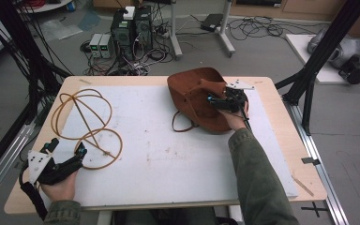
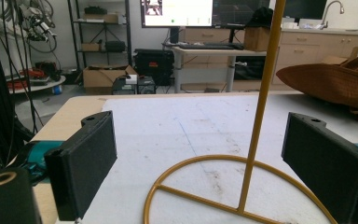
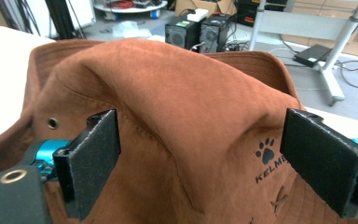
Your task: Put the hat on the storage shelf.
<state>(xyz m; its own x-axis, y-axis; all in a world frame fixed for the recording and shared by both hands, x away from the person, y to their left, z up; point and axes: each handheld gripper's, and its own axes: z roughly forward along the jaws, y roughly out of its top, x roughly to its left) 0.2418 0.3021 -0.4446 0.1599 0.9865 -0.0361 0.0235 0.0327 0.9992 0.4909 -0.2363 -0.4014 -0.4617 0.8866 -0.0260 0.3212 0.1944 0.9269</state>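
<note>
- A brown hat [image 1: 201, 96] is seen lying at the far right of the desk [image 1: 272, 93], its crown pushed up into a fold and its cord trailing toward the near side.
- The right tongs [image 1: 220, 101] are held over the hat with the jaws spread wide; in the right gripper view the raised fold of the crown sits between the two black pads [image 3: 91, 149], but nothing is clamped yet. This placement is judged to be a line-up for pinching the crown.
- A yellow wire stand [image 1: 86, 126], made of a round base ring, an upright rod and loops at the top, is placed at the near left of the desk.
- The left tongs [image 1: 65, 152] are held low just beside the base ring, jaws wide apart and empty; in the left gripper view the rod [image 2: 256, 116] rises between them.
- It is judged that the stand is being steadied or approached so that the hat can be put on it.
</note>
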